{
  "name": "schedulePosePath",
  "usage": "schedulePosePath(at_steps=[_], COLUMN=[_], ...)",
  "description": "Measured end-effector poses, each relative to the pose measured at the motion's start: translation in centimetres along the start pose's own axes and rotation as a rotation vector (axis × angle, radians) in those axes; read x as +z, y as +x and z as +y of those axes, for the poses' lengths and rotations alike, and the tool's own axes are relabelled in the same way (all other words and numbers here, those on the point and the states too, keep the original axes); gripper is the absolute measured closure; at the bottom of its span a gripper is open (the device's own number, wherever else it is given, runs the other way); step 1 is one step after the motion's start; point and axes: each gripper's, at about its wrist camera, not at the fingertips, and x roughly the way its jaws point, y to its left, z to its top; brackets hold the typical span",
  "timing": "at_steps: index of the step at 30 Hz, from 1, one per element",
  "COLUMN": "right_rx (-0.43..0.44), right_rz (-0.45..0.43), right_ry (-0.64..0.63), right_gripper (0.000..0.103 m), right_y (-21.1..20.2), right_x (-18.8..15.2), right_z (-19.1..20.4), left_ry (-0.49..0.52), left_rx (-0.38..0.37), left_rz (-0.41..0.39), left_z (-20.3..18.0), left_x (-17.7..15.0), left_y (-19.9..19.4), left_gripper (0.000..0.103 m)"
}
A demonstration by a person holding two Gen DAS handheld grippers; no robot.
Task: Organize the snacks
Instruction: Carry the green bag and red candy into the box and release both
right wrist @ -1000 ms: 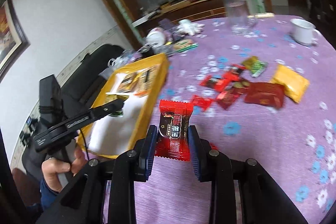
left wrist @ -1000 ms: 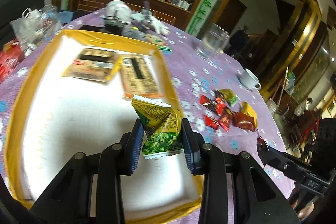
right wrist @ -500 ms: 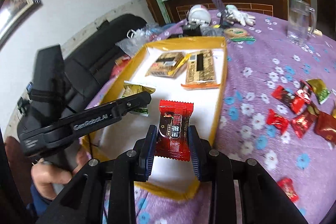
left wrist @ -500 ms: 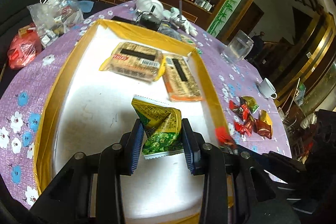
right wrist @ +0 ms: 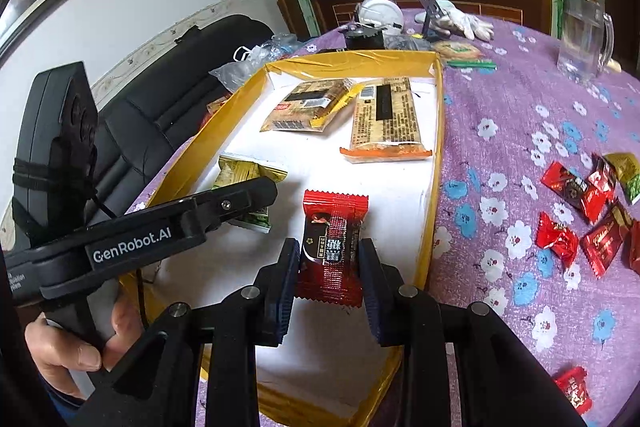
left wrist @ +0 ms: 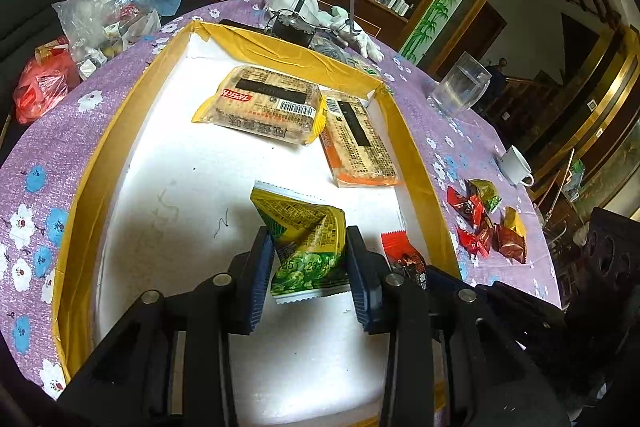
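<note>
My left gripper (left wrist: pixel 309 267) is shut on a green and yellow snack packet (left wrist: pixel 306 247) and holds it over the white floor of a yellow-rimmed tray (left wrist: pixel 100 155). My right gripper (right wrist: pixel 329 267) is shut on a red and black candy (right wrist: pixel 332 247), also over the tray (right wrist: pixel 434 163), near its right wall. In the right wrist view the left gripper (right wrist: pixel 256 205) reaches in from the left with the green packet (right wrist: pixel 244 175). Two cracker packs (left wrist: pixel 264 103) (left wrist: pixel 356 143) lie at the tray's far end.
Several loose red, gold and green candies (right wrist: pixel 588 203) lie on the purple flowered tablecloth (right wrist: pixel 520 99) right of the tray. A glass mug (right wrist: pixel 582 35), a white cup (left wrist: pixel 516 165), plastic bags (left wrist: pixel 104 23) and a white glove (right wrist: pixel 460 23) stand around. A hand (right wrist: pixel 76 343) grips the left tool.
Both grippers have come over the tray with their snacks; the right one swung left from above the tablecloth, and the left one moved further in over the tray floor.
</note>
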Motion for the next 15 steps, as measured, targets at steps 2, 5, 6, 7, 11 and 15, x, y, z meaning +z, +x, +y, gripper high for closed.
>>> schedulePosePath(at_steps=[2,5,6,7,11,15], right_rx=[0.008,0.018,0.019,0.022,0.024,0.026], right_rz=[-0.007,-0.011,-0.013,-0.014,-0.017,-0.018], right_ry=[-0.001,0.003,0.006,0.009,0.011,0.012], right_gripper=[0.071,0.071,0.070,0.070,0.070,0.067], right_y=[-0.02,-0.06,-0.13,-0.17,-0.25,-0.30], right_x=[-0.07,-0.04,-0.06,-0.05,-0.02,-0.03], right_z=[0.01,-0.17,-0.23,-0.28,-0.35,-0.38], left_ry=[0.003,-0.003,-0.005,-0.008,-0.003,-0.010], left_rx=[0.008,0.011,0.011,0.011,0.023,0.023], left_rz=[0.001,0.004,0.006,0.008,0.011,0.014], left_z=[-0.05,0.02,0.06,0.07,-0.08,-0.03], left_x=[0.04,0.12,0.14,0.14,0.15,0.22], left_y=[0.05,0.16,0.21,0.23,0.25,0.26], left_gripper=[0.070,0.070,0.070,0.070,0.069,0.060])
